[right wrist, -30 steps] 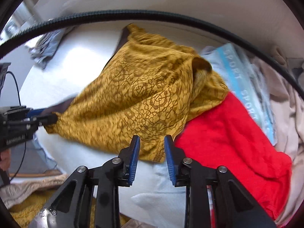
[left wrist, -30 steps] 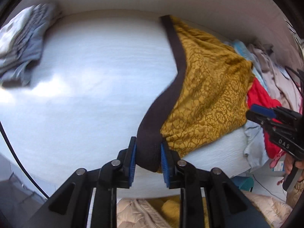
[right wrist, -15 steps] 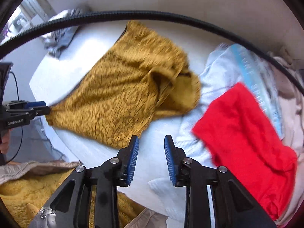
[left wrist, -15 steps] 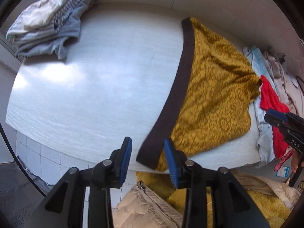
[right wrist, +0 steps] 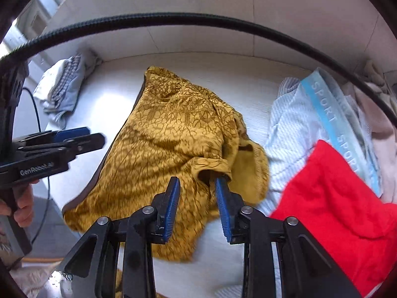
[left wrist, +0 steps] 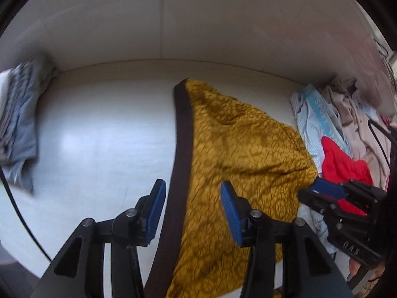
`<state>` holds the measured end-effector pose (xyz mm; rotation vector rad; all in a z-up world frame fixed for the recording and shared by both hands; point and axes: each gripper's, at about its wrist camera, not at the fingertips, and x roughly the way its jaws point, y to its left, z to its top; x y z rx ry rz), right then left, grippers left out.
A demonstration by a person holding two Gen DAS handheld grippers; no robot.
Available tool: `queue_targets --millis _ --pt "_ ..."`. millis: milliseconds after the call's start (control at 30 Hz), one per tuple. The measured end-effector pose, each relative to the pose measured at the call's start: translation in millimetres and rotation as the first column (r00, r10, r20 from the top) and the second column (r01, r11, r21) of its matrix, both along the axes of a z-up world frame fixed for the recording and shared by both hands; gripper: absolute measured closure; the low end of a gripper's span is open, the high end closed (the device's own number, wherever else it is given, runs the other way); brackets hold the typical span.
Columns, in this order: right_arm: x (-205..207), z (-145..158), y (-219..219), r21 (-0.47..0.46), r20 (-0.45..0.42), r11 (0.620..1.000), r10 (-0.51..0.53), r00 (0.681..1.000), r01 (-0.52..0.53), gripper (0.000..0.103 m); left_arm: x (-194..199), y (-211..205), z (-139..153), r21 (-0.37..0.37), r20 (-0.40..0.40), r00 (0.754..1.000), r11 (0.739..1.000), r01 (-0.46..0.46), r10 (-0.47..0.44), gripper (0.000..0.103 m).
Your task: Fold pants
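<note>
Mustard-yellow patterned pants (left wrist: 243,154) with a dark brown waistband (left wrist: 182,134) lie spread on the white table (left wrist: 99,129). My left gripper (left wrist: 192,202) is open, its blue pads on either side of the waistband near the table's front edge, holding nothing. In the right wrist view the pants (right wrist: 171,134) are rumpled, with a leg opening bunched on the right. My right gripper (right wrist: 197,193) is open, low over that bunched leg end; whether it touches the cloth I cannot tell. The left gripper (right wrist: 82,136) shows at the left.
A folded grey and white stack (left wrist: 17,124) lies at the table's far left. A pile of clothes sits on the right: light blue "SPORT" fabric (right wrist: 322,114), a red garment (right wrist: 342,213), beige cloth (left wrist: 352,114). A black cable (right wrist: 198,19) arcs overhead. A wall stands behind.
My left gripper let go of the waistband, opened wide and now straddles it. The pants settled flat on the table. My right gripper moved in over the pants' bunched leg end.
</note>
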<state>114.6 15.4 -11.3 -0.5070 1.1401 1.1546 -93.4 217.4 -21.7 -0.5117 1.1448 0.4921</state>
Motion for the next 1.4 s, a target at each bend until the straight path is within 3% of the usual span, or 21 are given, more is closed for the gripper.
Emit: queue_targets --millis 167,400,533,600,700,767,933,1133,1400 --pt "-12 -13 16 -0.013 -0.037 0.998 -0.058 0.998 0.057 0.072 13 -2 -25 -0.008 -0.043 0.994 0.995 0.101 -0.101 0.056" --pt "-51 -27 31 -0.055 -0.054 0.997 -0.052 0.997 0.049 0.072 -12 8 -41 -0.05 -0.061 0.985 0.986 0.16 -0.163 0.06" --pt "-68 -31 35 -0.067 -0.002 0.995 -0.079 0.997 0.078 0.072 -21 8 -43 -0.018 -0.063 0.975 0.977 0.212 -0.212 0.06" --pt "-72 -31 36 -0.072 0.016 0.991 -0.108 0.994 0.109 0.072 -24 5 -43 -0.005 -0.056 0.967 0.969 0.247 -0.247 0.058" --pt "-72 -34 36 -0.072 0.007 0.987 -0.14 0.99 0.14 0.063 -22 3 -46 -0.028 -0.039 0.96 0.96 0.277 -0.278 0.033" --pt "-73 -35 35 -0.065 -0.018 0.987 -0.15 0.989 0.148 0.059 -26 2 -44 -0.016 -0.037 0.961 0.961 0.275 -0.275 0.031" --pt "-68 -37 28 -0.056 -0.066 0.988 -0.151 0.986 0.147 0.055 -22 1 -46 -0.048 -0.023 0.955 0.955 0.294 -0.295 0.024" --pt "-47 -18 4 -0.041 -0.091 0.986 -0.162 0.983 0.159 0.055 -11 8 -40 -0.114 -0.045 0.963 0.959 0.259 -0.266 0.031" --pt "9 7 -12 0.017 -0.013 0.965 -0.26 0.965 0.261 0.055 39 28 -17 0.014 0.011 0.977 0.977 0.213 -0.213 0.031"
